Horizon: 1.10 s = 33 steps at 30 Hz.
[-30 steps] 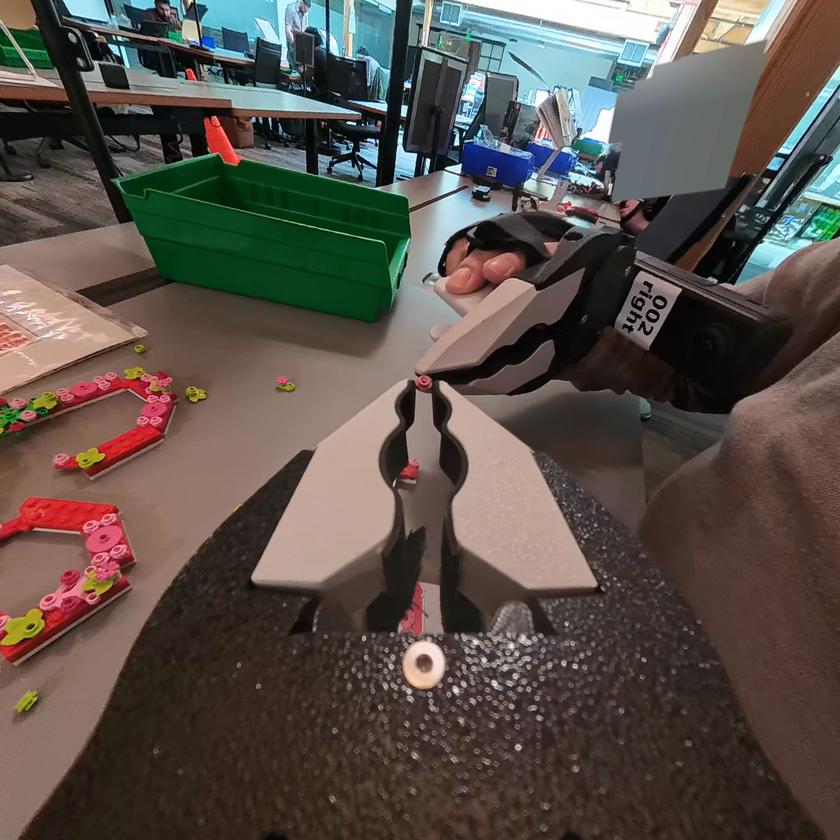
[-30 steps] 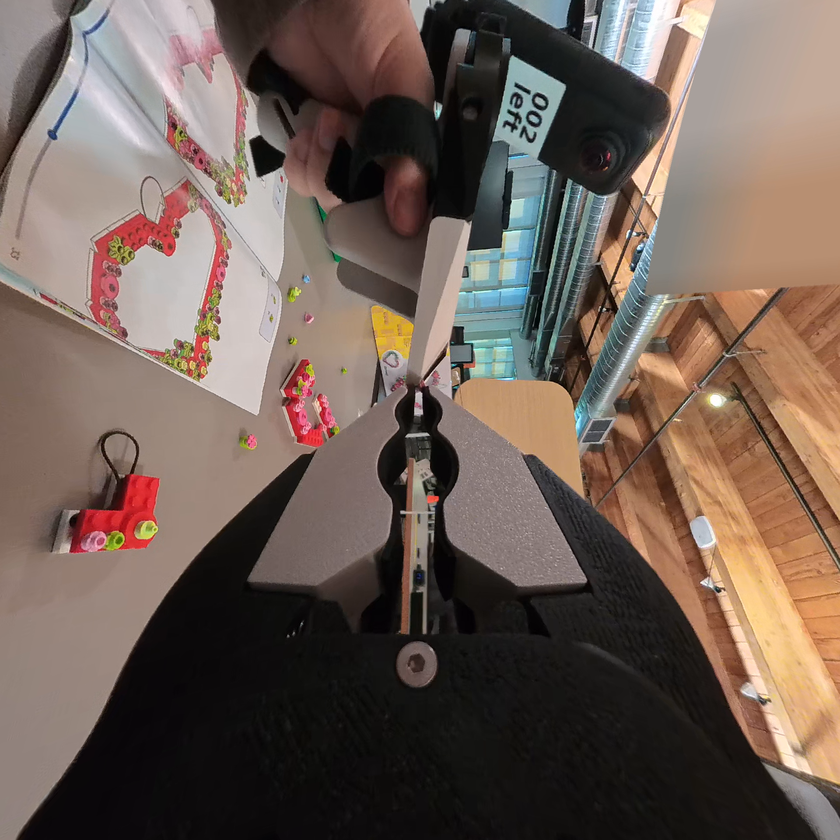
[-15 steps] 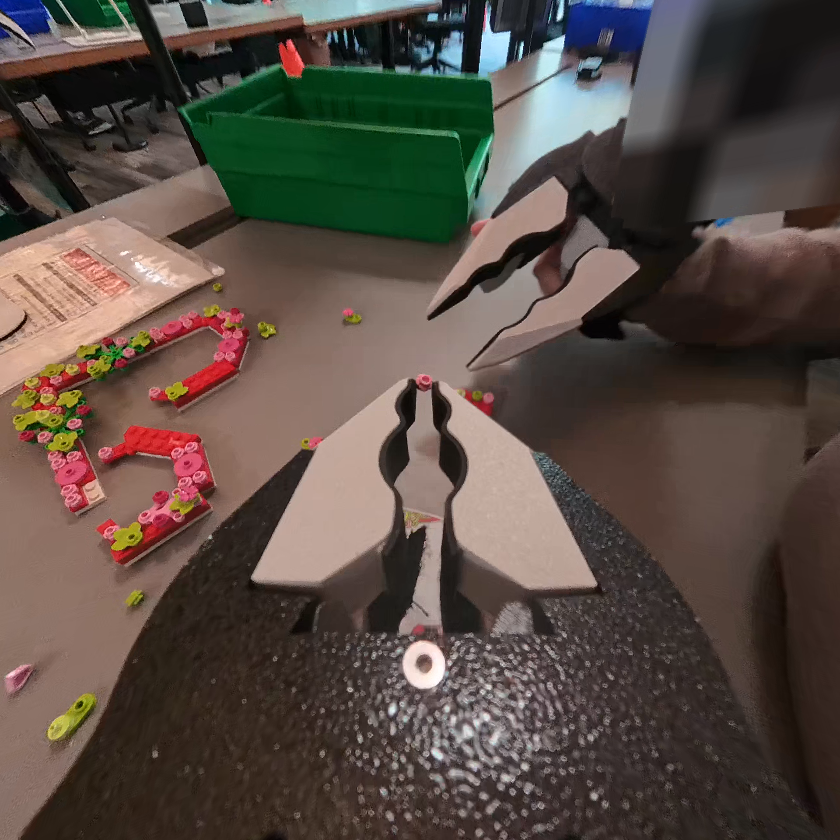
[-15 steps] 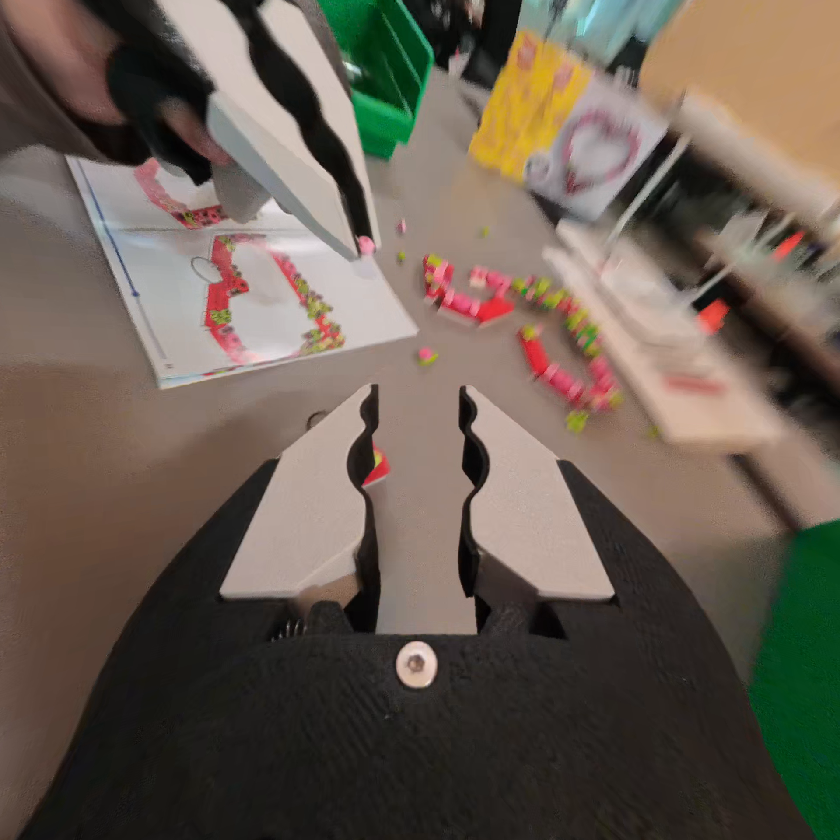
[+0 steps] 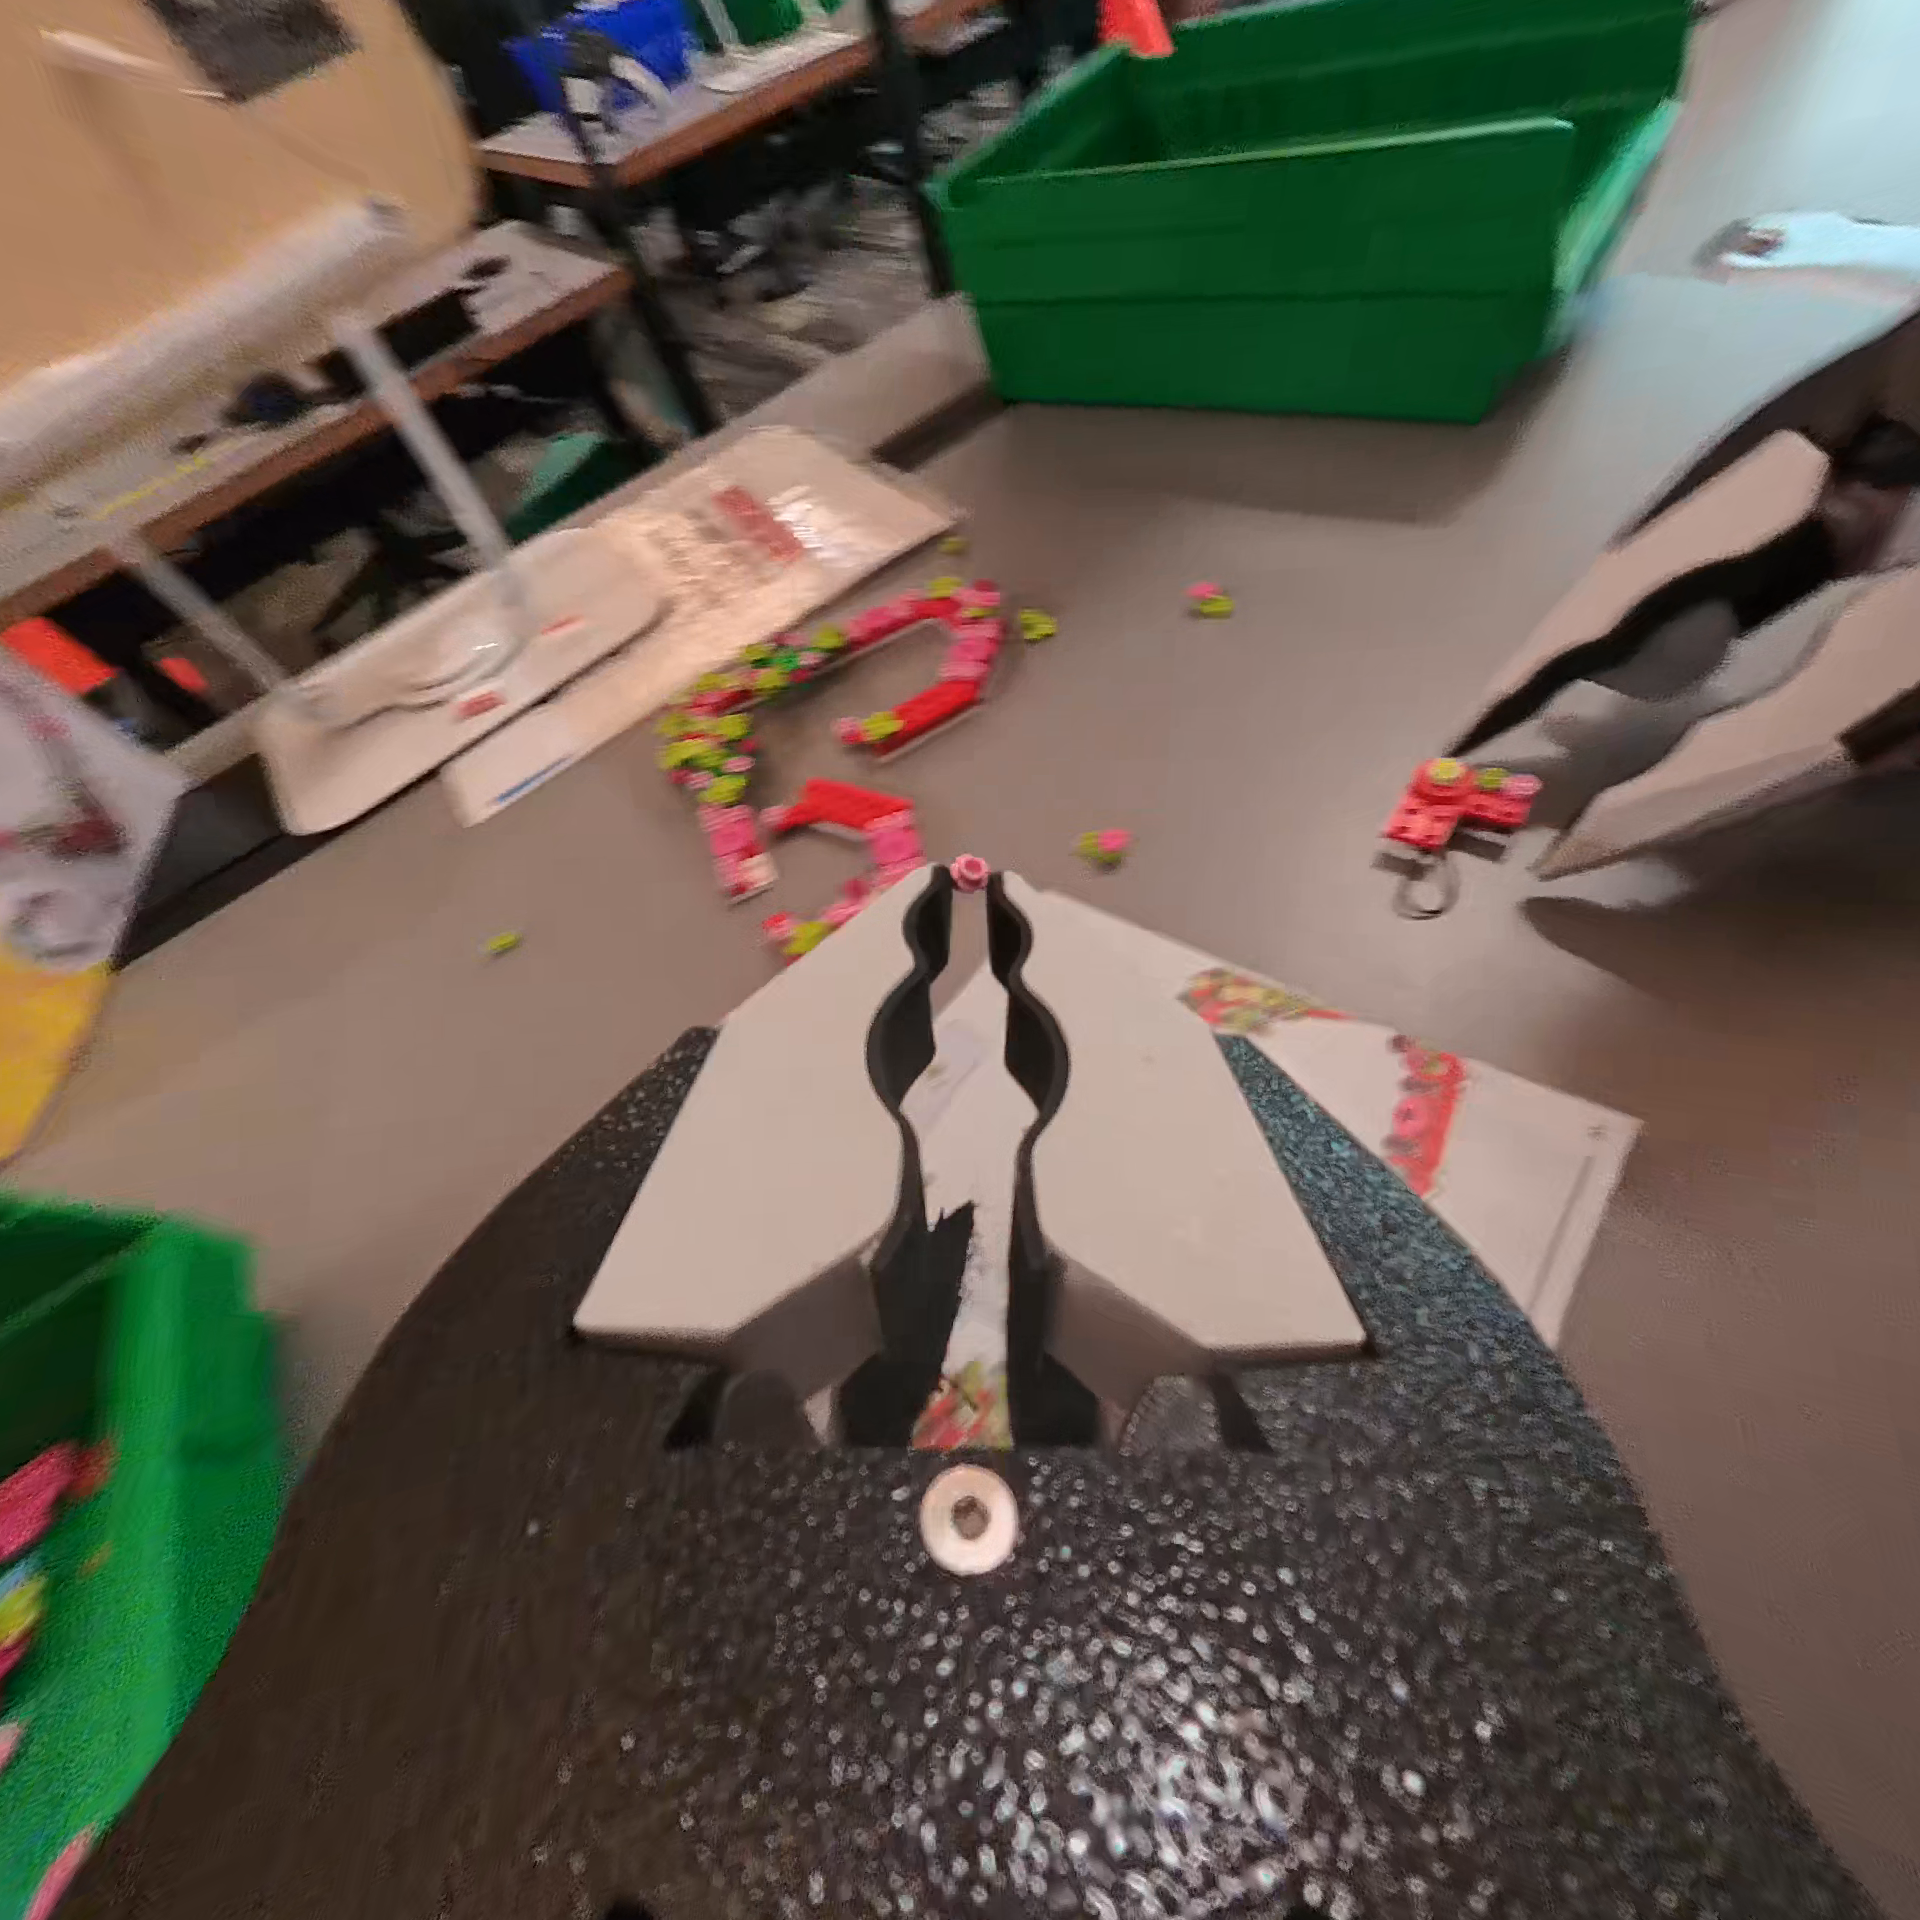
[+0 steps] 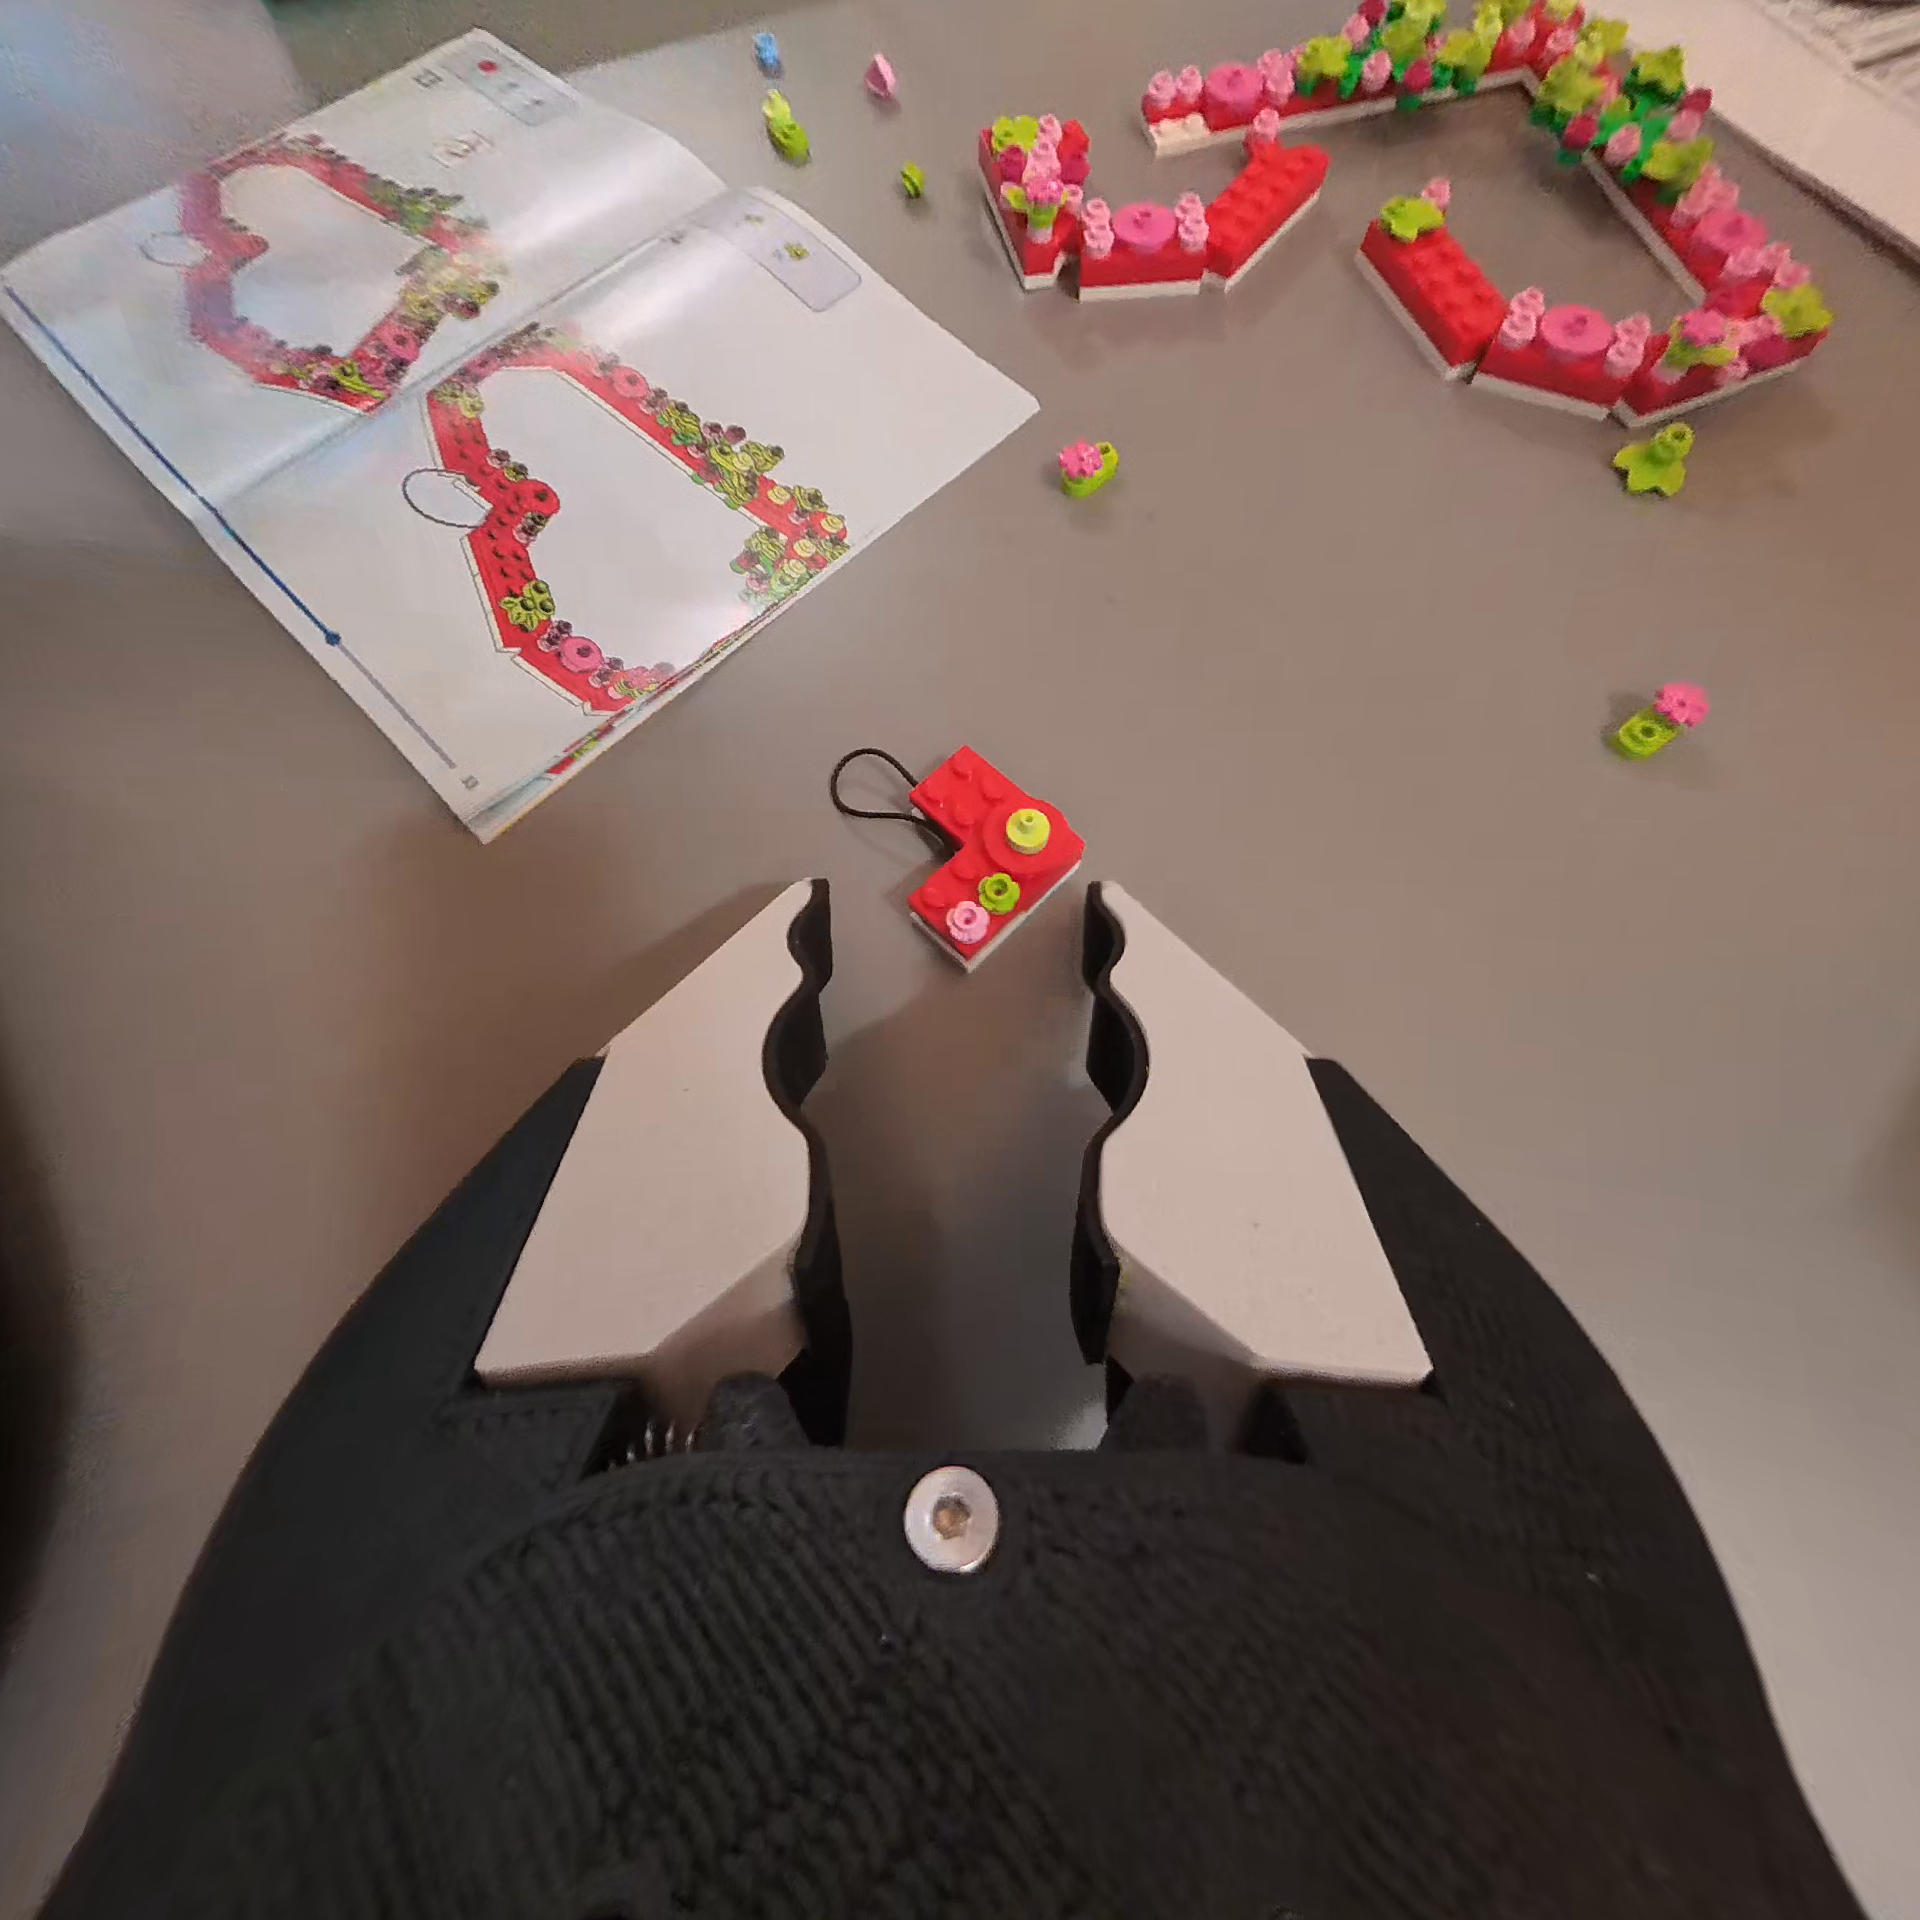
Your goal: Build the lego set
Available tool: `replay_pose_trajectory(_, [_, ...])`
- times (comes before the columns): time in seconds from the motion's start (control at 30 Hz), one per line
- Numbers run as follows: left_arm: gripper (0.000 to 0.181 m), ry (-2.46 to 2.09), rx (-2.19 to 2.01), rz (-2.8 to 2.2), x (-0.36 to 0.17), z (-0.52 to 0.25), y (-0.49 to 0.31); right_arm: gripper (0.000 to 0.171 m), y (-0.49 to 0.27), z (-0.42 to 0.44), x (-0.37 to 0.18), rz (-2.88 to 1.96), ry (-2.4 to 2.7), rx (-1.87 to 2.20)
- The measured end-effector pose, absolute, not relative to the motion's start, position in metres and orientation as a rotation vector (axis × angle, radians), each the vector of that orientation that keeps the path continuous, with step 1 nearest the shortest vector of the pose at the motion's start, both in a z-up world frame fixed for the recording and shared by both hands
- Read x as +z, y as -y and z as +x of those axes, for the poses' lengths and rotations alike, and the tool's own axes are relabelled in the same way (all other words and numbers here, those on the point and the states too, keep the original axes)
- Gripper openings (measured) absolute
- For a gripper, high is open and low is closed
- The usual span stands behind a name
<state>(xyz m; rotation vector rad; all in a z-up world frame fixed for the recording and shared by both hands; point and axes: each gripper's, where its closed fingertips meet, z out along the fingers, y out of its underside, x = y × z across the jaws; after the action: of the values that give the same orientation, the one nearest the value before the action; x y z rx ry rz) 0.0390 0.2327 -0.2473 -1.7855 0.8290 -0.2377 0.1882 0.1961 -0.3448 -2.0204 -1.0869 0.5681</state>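
1. Nearest in the left wrist view, the left tongs [image 5: 968,878] are pressed almost together, pinching a tiny pink stud [image 5: 968,871] at their very tips, held above the grey counter [image 5: 364,1039].
2. Beneath the left tongs lies an open instruction booklet [image 5: 1455,1132], flat on the counter.
3. Nearest in the right wrist view, the right tongs [image 6: 956,904] are spread wide and hold nothing, low over the counter.
4. Just beyond the tips of the right tongs, roughly between them, lies a small red L-shaped piece [image 6: 992,852] on a white base. It carries two lime-green studs and one pink stud, and a black cord loop [image 6: 868,790] sticks out of its far-left side.
5. To the left of that piece, the booklet's open pages show pictures of a red heart-shaped frame with flowers.
6. Farther off, loose pink-and-green flower pieces [image 6: 1086,468] are scattered on the counter.
7. Beyond them sit the partly built red frame sections [image 6: 1558,239], topped with pink and green flowers, in separate chunks.
8. Farthest, in the blurred left wrist view, a green bin [image 5: 1278,208] stands at the counter's back edge, with clear plastic bags [image 5: 675,582] lying to its left.
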Motion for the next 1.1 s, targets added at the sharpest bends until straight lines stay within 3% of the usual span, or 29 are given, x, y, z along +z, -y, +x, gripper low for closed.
replay_pose_trajectory(0.2, [0.005,-0.636,-0.043,-1.799,-0.213,-0.054,-0.226,0.038,-0.2,0.187,-0.347,-2.098,0.956,0.57])
replay_pose_trajectory(0.43, [0.005,-0.547,0.034,-1.8,-0.202,-0.091,-0.217,0.025,-0.206,0.192,-0.347,-2.13,0.89,0.572])
replay_pose_trajectory(0.77, [0.005,-0.589,-0.025,-1.81,-0.21,-0.073,-0.221,0.015,-0.212,0.191,-0.349,-2.111,0.939,0.507])
replay_pose_trajectory(0.93, [0.005,-0.642,-0.096,-1.822,-0.22,-0.05,-0.218,0.028,-0.211,0.193,-0.343,-2.049,0.996,0.548])
replay_pose_trajectory(1.1, [0.005,-0.741,-0.35,-1.838,-0.243,0.009,-0.209,0.028,-0.212,0.196,-0.344,-2.012,1.089,0.551])
